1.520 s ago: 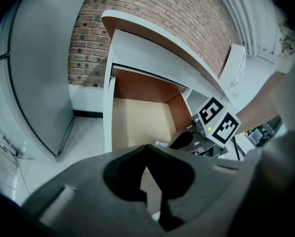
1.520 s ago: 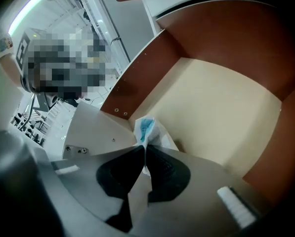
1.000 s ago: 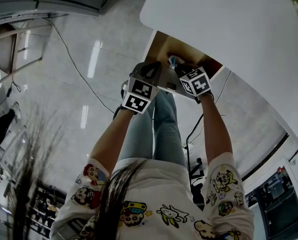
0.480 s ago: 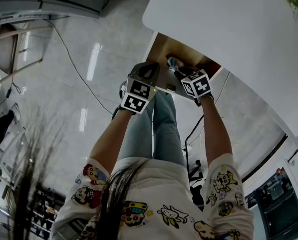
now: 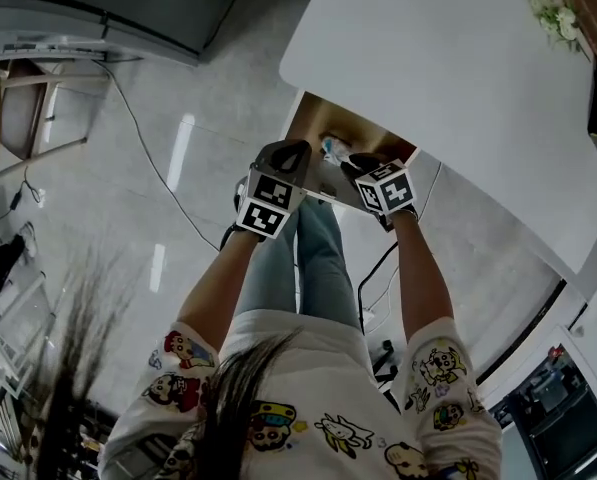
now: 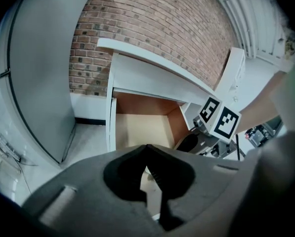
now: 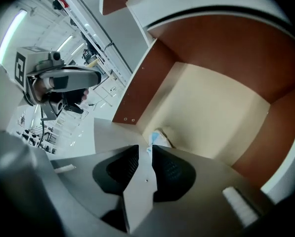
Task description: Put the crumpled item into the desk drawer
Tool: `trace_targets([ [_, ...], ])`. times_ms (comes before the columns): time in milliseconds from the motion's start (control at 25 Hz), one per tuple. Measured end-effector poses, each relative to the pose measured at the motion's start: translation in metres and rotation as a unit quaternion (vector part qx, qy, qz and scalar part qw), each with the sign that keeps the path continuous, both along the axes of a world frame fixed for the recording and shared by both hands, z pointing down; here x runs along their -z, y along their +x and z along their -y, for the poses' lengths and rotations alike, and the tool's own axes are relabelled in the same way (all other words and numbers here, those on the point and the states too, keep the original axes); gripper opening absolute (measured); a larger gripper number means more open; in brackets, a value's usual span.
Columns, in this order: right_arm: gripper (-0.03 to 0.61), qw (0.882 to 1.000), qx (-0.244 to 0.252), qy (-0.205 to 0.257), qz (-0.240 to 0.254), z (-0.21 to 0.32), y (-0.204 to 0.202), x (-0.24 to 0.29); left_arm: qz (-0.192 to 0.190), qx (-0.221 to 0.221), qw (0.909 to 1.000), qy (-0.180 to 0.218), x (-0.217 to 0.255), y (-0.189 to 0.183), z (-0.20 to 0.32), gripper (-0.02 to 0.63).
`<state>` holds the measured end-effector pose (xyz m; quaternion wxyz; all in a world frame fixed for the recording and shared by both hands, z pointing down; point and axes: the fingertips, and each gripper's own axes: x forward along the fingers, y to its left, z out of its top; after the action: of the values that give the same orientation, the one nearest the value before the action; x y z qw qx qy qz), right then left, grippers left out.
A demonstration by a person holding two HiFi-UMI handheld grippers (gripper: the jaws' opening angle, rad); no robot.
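**Crumpled item at the right jaw tips, over the open drawer**

Left side: the left gripper has its jaw tips brought together with nothing between them. It hangs outside the drawer, off the left part of the front, pointed at the open interior. I judge it has no part in the coming move.

Centre: the drawer stands pulled out from under the white desk. It has a pale floor and reddish-brown walls, and I see nothing else in the part that shows. The crumpled item is a small lump, white with a light blue edge, soft and creased. It could be a face mask or tissue, but I cannot confirm which. I can make out no clear long axis.

Right side: the right gripper is by far the nearer tool. Its jaws are narrow, with a slim gap at the tips, and the item's blue edge sits in that gap. The rest of the lump bulges straight ahead of the tips. I judge the item to be pinched by that edge rather than lying free.

Governing relation: the item lies dead ahead of the right jaws, inside the drawer's outline, near the side wall with the two screw holes, and the floor is directly beyond it. I cannot tell whether it touches the floor. In my judgement, release needs only that the jaws part.
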<state>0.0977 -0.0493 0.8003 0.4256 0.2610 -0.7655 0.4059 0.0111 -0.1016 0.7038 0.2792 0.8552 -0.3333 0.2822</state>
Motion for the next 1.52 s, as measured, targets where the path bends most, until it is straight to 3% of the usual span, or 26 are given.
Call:
trace_targets([
  [480, 0.097, 0.993, -0.042, 0.097, 0.057, 0.013, -0.016, 0.145, -0.019, 0.007, 0.9980, 0.059, 0.115, -0.001, 0.022, 0.000],
  [840, 0.095, 0.971, -0.078, 0.203, 0.095, 0.020, -0.012, 0.271, -0.041, -0.003, 0.9936, 0.105, 0.219, 0.006, 0.017, 0.000],
  [1120, 0.086, 0.939, -0.113, 0.302, 0.122, 0.032, 0.004, 0.359, -0.059, -0.005, 0.9890, 0.135, 0.274, -0.001, 0.009, 0.000],
  [1320, 0.074, 0.901, -0.158, 0.375, 0.148, 0.047, 0.027, 0.421, -0.081, 0.006, 0.9830, 0.165, 0.313, 0.000, 0.014, 0.000],
  [1520, 0.061, 0.870, -0.196, 0.404, 0.203, 0.048, 0.041, 0.469, -0.098, 0.014, 0.9746, 0.201, 0.349, 0.000, 0.018, 0.000],
])
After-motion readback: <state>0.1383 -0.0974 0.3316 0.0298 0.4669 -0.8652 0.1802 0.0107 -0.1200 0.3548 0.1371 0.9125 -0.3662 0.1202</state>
